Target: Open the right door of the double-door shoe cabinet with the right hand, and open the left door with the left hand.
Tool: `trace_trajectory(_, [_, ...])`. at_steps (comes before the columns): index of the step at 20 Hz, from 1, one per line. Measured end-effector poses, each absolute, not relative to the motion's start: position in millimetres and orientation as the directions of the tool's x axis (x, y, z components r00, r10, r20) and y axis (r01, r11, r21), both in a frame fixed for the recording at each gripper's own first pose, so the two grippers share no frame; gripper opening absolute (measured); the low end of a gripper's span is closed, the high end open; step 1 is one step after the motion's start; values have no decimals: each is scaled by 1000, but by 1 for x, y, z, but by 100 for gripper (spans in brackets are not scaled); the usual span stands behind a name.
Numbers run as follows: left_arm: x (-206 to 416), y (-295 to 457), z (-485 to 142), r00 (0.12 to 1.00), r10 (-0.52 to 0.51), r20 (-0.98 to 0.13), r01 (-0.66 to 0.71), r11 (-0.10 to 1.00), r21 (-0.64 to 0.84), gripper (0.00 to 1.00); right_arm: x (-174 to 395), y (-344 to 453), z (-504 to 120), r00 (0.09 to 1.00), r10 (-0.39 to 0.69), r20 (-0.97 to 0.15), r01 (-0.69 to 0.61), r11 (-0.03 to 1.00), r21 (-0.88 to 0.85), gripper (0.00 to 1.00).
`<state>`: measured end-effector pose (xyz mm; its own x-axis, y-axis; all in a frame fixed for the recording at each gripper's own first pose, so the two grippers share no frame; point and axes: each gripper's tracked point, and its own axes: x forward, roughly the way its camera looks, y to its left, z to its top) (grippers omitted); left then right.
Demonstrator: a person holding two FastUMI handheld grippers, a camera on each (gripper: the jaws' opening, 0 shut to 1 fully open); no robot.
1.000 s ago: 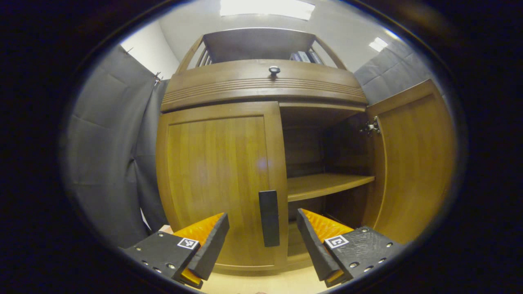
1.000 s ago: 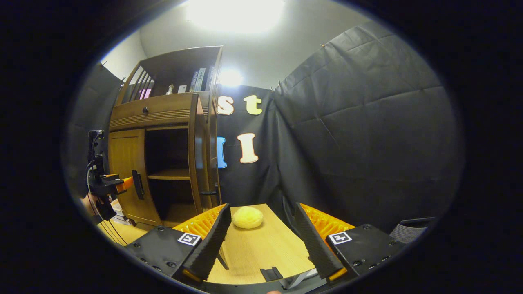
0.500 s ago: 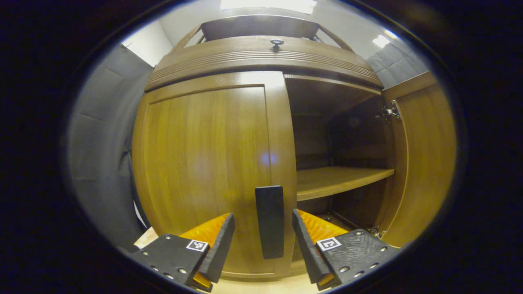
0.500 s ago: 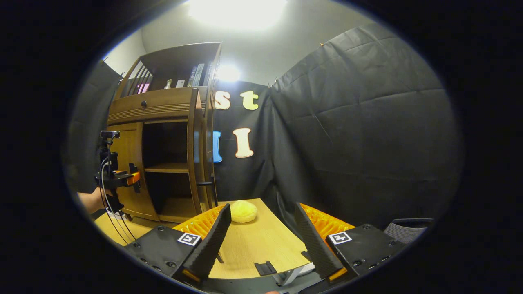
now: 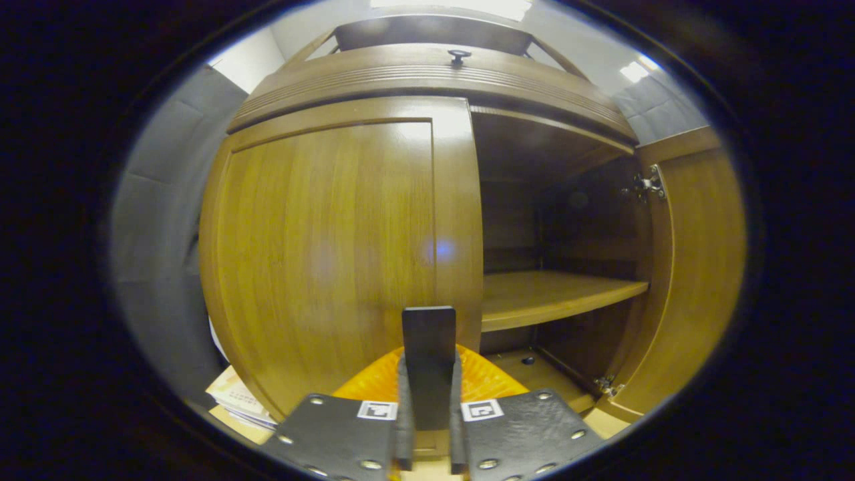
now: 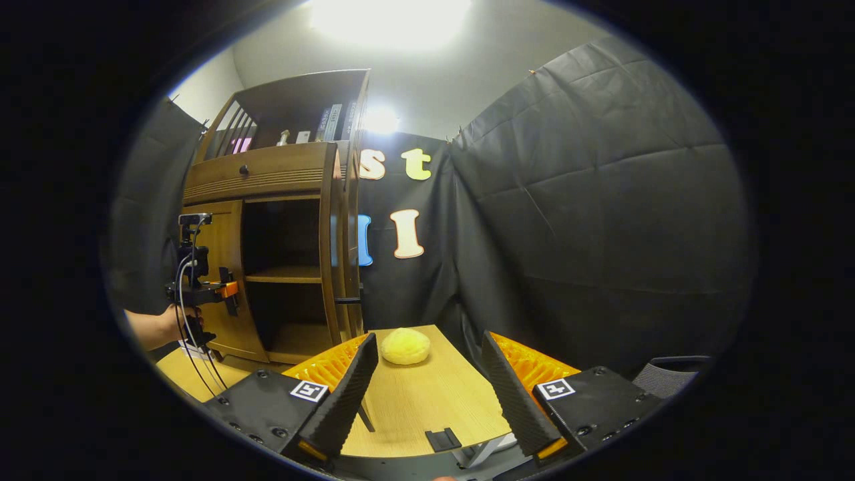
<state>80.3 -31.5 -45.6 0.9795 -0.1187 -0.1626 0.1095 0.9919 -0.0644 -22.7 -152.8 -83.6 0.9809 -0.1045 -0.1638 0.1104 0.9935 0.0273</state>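
- My left gripper [image 5: 427,407] has both fingers [image 5: 403,414] pinched flat onto the dark bar handle [image 5: 428,347] of the left door [image 5: 327,254]. So the grab is on, but the door is still flush in its frame.
- I can see the same gripper from the right gripper view too, over at the cabinet [image 6: 267,180] with a hand [image 6: 163,325] behind it, parked right on the door's inner edge.
- My right gripper [image 6: 427,391] is just hanging out with its fingers spread wide and nothing between them, well back from the cabinet, over the light wood table [image 6: 427,401].
- The right door [image 5: 695,267] is already swung fully out, so you can see the hinge [image 5: 646,184], the shelf [image 5: 554,297] and the dark inside. I'd say half the job is done.
- Handling guess: the door looks like solid, stiff wood with a glossy finish, so pinching the panel would probably slip. The handle is the only sane place to hold.
- It sits at the free edge, far from the hinges, so I get good leverage. The pull has to follow an arc though, not a straight line, or the fingers could slide off the bar.
- There's a yellow round squishy-looking thing [image 6: 405,346] on the table near the open door, out of the way.
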Motion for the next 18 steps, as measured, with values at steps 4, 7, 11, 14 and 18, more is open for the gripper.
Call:
trace_trajectory(4, [66,-28,-43,982,-123,-144,114,991,-68,23,-14,-140,-82,986,-66,-154,71,997,33,98])
trace_trajectory(7, [54,-24,-42,982,-125,-138,116,991,-73,22,-8,-127,-82,988,-30,-149,36,999,35,98])
trace_trajectory(11, [37,-18,-40,982,-126,-140,116,990,-77,21,3,-112,-81,990,12,-140,-5,999,49,98])
trace_trajectory(14, [27,-14,-38,981,-130,-143,119,989,-83,21,11,-96,-83,990,47,-136,-39,997,60,98])
trace_trajectory(18, [23,-8,-33,982,-124,-145,113,990,-84,20,20,-75,-82,987,92,-130,-85,995,60,98])
